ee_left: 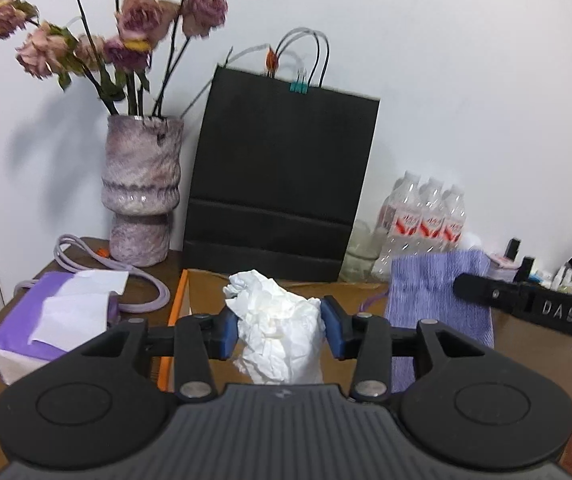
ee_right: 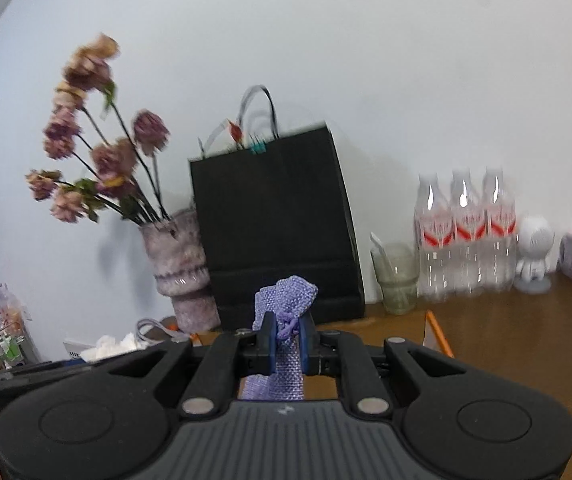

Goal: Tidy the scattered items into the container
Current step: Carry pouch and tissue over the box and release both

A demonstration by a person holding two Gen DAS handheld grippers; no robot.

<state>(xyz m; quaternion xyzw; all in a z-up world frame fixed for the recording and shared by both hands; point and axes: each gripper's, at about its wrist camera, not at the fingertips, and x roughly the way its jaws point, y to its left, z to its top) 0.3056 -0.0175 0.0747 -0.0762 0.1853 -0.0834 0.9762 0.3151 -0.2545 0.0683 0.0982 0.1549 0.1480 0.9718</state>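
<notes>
My left gripper (ee_left: pixel 279 328) is shut on a crumpled white tissue (ee_left: pixel 275 320) and holds it above an open cardboard box with orange edges (ee_left: pixel 175 312). My right gripper (ee_right: pixel 287 340) is shut on a purple knitted drawstring pouch (ee_right: pixel 283 300), held over the same box (ee_right: pixel 438 332). The pouch also shows in the left wrist view (ee_left: pixel 438 292), hanging from the right gripper's finger at the right. The crumpled tissue shows at the lower left of the right wrist view (ee_right: pixel 113 345).
A black paper bag (ee_left: pixel 281 184) and a vase of dried flowers (ee_left: pixel 141 192) stand behind the box against the wall. A purple tissue pack (ee_left: pixel 49 320) and a lilac cable (ee_left: pixel 141 280) lie left. Water bottles (ee_right: pixel 466 232), a glass (ee_right: pixel 396 278) and a white figurine (ee_right: pixel 534 252) stand right.
</notes>
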